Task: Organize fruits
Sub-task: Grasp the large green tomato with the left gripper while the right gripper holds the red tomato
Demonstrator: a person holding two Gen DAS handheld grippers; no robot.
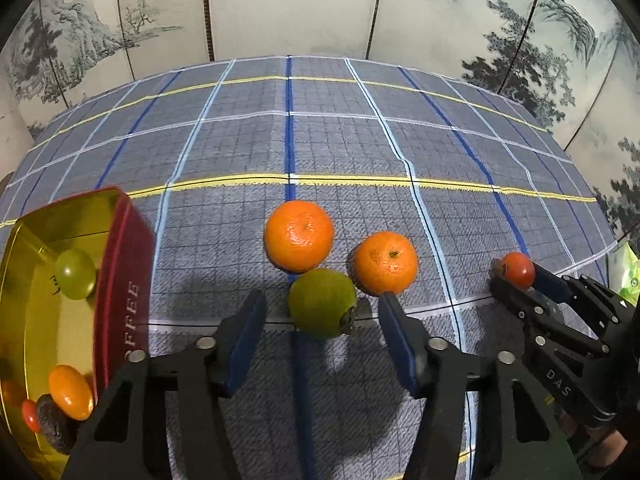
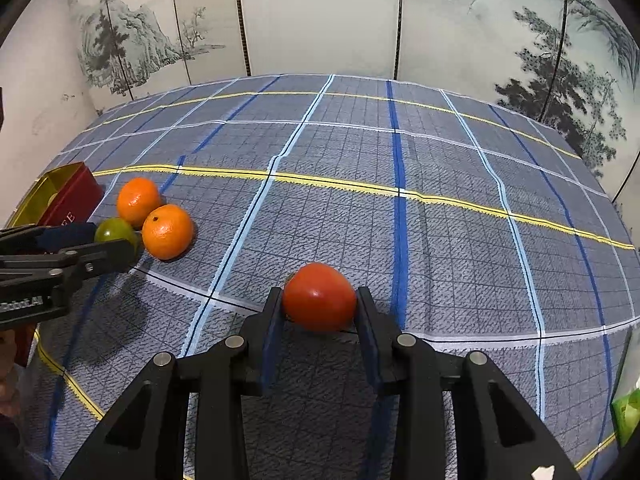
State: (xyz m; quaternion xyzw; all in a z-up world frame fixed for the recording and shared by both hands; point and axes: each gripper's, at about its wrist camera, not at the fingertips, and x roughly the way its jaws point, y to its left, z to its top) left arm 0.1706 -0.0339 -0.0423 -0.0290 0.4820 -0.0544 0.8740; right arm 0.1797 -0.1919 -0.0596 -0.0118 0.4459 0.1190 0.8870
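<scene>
A green fruit [image 1: 322, 302] lies on the plaid cloth between the fingers of my left gripper [image 1: 320, 300], which is open; neither pad touches it. Just behind it sit two oranges [image 1: 299, 236] [image 1: 386, 262]. My right gripper [image 2: 320, 308] is shut on a red fruit [image 2: 320, 296], low over the cloth; the left wrist view has this fruit [image 1: 518, 268] at the right. In the right wrist view the oranges [image 2: 138, 202] [image 2: 167, 232], the green fruit [image 2: 116, 230] and the left gripper [image 2: 114, 240] are at the far left.
A red tin with a gold inside [image 1: 124, 280] stands at the left and holds several fruits, among them a green one [image 1: 75, 274] and an orange oval one [image 1: 70, 392]. A green packet [image 2: 628, 412] lies at the table's right edge. A painted folding screen [image 1: 280, 8] stands behind.
</scene>
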